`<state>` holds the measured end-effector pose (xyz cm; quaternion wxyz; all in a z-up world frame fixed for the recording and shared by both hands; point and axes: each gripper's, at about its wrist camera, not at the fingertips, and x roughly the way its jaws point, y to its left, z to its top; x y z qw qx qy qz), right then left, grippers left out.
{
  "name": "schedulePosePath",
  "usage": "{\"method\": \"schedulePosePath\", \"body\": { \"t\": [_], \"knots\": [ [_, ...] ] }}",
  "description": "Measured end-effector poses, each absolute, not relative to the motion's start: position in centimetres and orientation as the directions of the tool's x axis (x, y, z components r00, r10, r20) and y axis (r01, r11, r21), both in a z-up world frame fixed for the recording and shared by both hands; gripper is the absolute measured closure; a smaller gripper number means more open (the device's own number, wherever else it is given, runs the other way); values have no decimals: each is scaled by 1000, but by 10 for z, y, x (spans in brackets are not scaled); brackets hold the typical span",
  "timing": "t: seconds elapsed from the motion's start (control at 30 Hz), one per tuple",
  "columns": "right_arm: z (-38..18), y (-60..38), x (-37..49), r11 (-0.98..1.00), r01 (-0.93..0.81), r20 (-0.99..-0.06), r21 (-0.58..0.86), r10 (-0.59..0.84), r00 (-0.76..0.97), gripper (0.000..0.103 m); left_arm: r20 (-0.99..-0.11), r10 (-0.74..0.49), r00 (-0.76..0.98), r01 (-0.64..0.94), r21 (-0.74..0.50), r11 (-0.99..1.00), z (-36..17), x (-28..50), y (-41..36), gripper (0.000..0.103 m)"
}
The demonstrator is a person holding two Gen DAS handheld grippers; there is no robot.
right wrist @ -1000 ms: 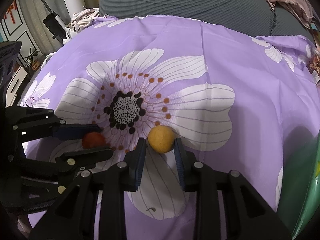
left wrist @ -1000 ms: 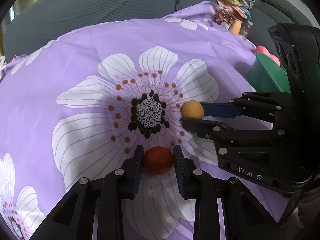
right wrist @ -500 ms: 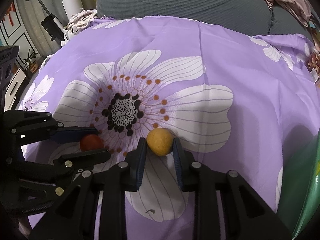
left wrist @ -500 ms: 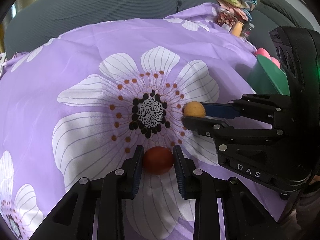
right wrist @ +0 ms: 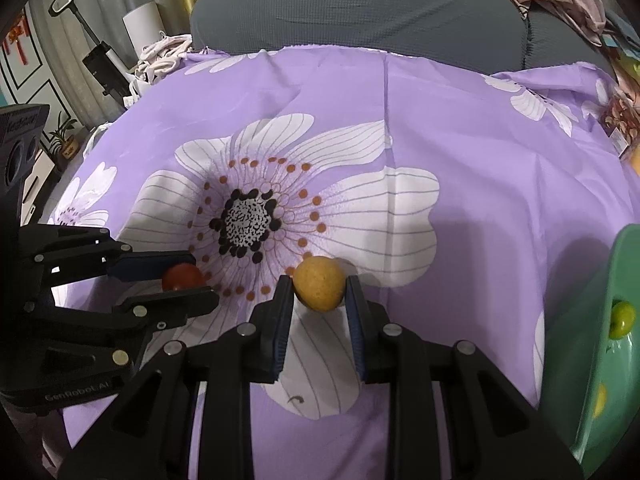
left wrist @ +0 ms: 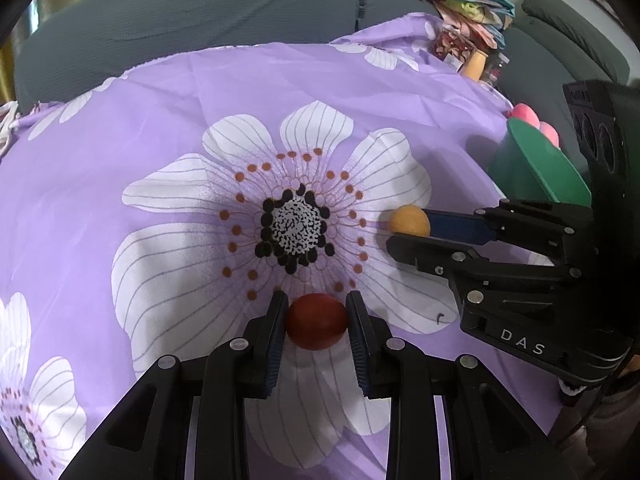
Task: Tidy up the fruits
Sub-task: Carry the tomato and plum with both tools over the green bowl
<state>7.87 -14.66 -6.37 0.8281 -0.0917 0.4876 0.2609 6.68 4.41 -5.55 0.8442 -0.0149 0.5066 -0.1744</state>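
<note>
My left gripper point(left wrist: 317, 320) clamps a dark red fruit point(left wrist: 316, 321) over the purple flowered cloth point(left wrist: 160, 128). My right gripper point(right wrist: 319, 294) pinches a yellow fruit point(right wrist: 319, 283) near the flower's centre. A green bowl point(left wrist: 536, 168) sits at the cloth's right edge.

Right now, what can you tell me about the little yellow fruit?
The yellow fruit is small, roundish and orange-yellow, with dull, finely speckled skin. It looks whole. The right gripper is shut on it, one blue pad pressing each side. It sits low over a white petal of the purple flowered cloth.
</note>
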Motion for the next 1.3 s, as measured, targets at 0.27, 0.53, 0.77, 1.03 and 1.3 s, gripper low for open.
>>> {"method": "schedulePosePath", "body": {
  "t": [0.27, 0.53, 0.77, 1.03, 1.3],
  "knots": [
    [-53, -156, 65, 846, -520, -840, 121, 366, 400, 77, -840, -314, 443, 275, -206, 939, -43, 57, 43, 73],
    [-41, -164, 46, 846, -521, -829, 117, 371, 417, 76, -827, -325, 459, 278, -214, 936, -31, 43, 38, 73],
    [-32, -173, 31, 845, -520, -815, 125, 386, 432, 76, -820, -327, 470, 279, -213, 936, -21, 32, 33, 73],
    [-16, -187, 16, 847, -516, -790, 128, 401, 463, 76, -806, -327, 494, 293, -200, 935, -5, 18, 23, 73],
    [-1, -203, 3, 850, -510, -760, 133, 418, 498, 76, -792, -329, 514, 322, -177, 930, 11, 7, 7, 73]
  ]
}}
